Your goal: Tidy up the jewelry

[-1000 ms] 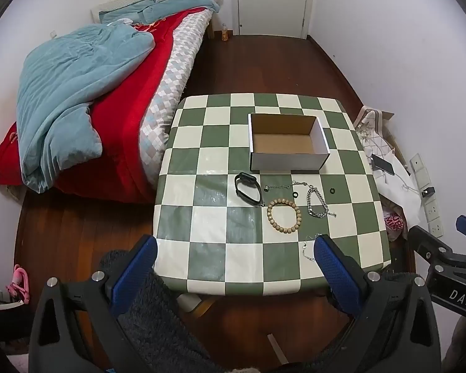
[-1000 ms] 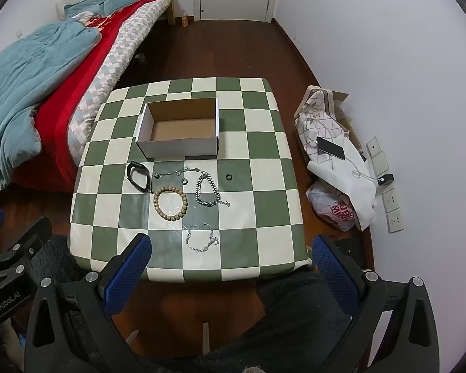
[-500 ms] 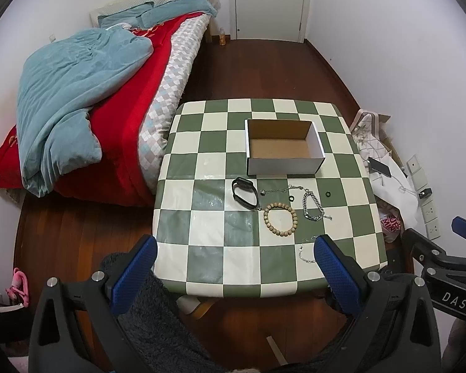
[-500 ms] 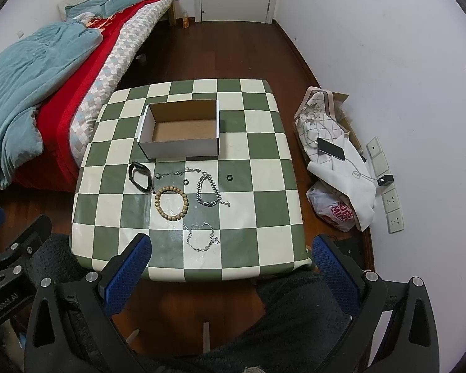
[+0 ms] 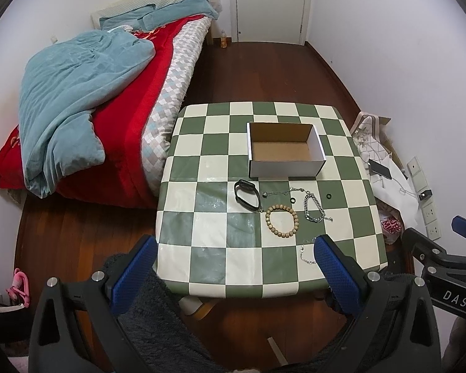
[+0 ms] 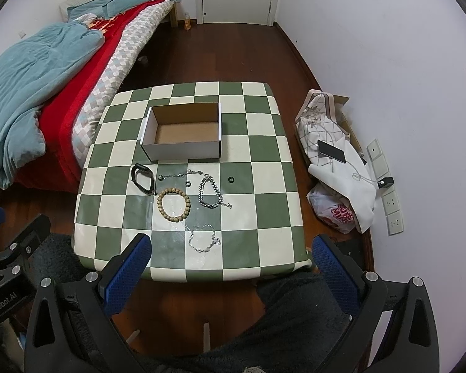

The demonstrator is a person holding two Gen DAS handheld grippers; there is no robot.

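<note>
Above the near edge of the table [image 6: 264,161], both the left gripper [image 5: 233,267] and right gripper [image 6: 230,267] hang wide open and empty, jewelry lying before the empty box [image 6: 183,135], so picking the first piece likely comes next.

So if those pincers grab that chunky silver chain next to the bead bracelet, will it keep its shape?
Probably not. The chunky silver chain is made of links and lies in a loose, bent loop, so it would likely droop and dangle from wherever it is pinched. Its shiny metal may slip between the pads. It looks thick, so fairly heavy for its size.
</note>
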